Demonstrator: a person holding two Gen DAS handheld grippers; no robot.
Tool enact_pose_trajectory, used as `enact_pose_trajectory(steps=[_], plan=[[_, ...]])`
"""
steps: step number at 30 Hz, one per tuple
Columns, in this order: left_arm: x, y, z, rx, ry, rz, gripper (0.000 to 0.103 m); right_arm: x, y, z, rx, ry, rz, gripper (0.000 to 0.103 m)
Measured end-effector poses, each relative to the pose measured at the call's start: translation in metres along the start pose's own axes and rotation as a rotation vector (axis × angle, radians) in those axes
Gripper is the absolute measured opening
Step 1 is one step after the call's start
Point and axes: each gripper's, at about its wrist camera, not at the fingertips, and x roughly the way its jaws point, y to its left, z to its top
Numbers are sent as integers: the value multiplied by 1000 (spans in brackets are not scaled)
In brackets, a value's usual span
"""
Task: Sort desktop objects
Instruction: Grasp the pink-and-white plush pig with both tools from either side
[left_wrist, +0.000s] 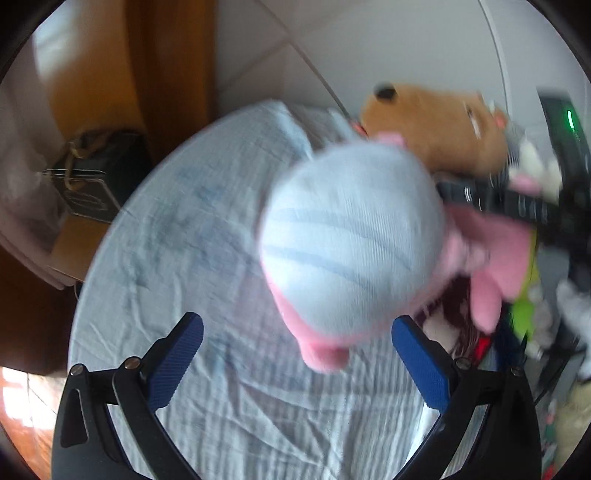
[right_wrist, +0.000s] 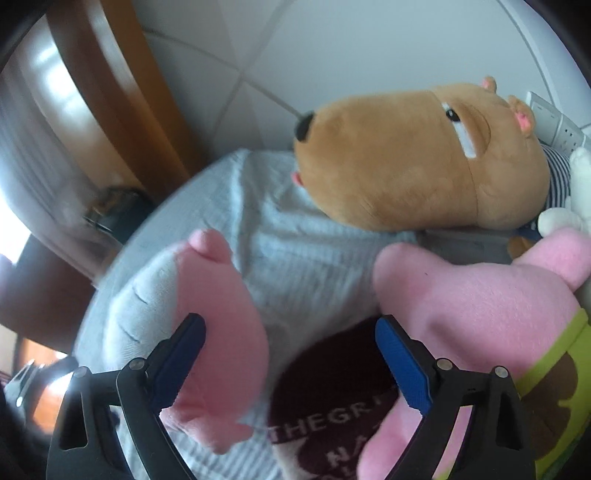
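Note:
A pale blue and pink plush (left_wrist: 351, 247) lies on the light blue cloth (left_wrist: 177, 258), just ahead of my open left gripper (left_wrist: 295, 354); motion blur hides whether they touch. It also shows in the right wrist view (right_wrist: 207, 317), against the left finger of my open right gripper (right_wrist: 291, 354). A pink star plush with green shorts (right_wrist: 480, 306) lies against the right finger. A brown capybara plush (right_wrist: 413, 158) lies behind, also in the left wrist view (left_wrist: 436, 125).
A dark red printed item (right_wrist: 332, 402) lies between the right gripper's fingers. White plush toys (right_wrist: 569, 206) and a power strip (right_wrist: 550, 118) sit at far right. A dark bag (left_wrist: 92, 173) and wooden frame (left_wrist: 166, 74) stand left of the table. The other gripper's black body (left_wrist: 535, 210) crosses at right.

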Motion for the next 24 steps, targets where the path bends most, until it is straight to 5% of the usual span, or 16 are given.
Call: enact_pose_trajectory(steps=[4, 10, 18, 24], plan=[[17, 7, -4, 5, 34, 102, 103, -2, -5, -9, -20, 37, -1, 94], [6, 49, 17, -94, -32, 203, 103, -7, 3, -35, -17, 85, 53, 94], [-23, 46, 26, -142, -93, 19, 103, -20, -2, -57, 53, 70, 114, 94], [-2, 22, 28, -113, -43, -50, 103, -29, -20, -43, 130, 11, 127, 101]])
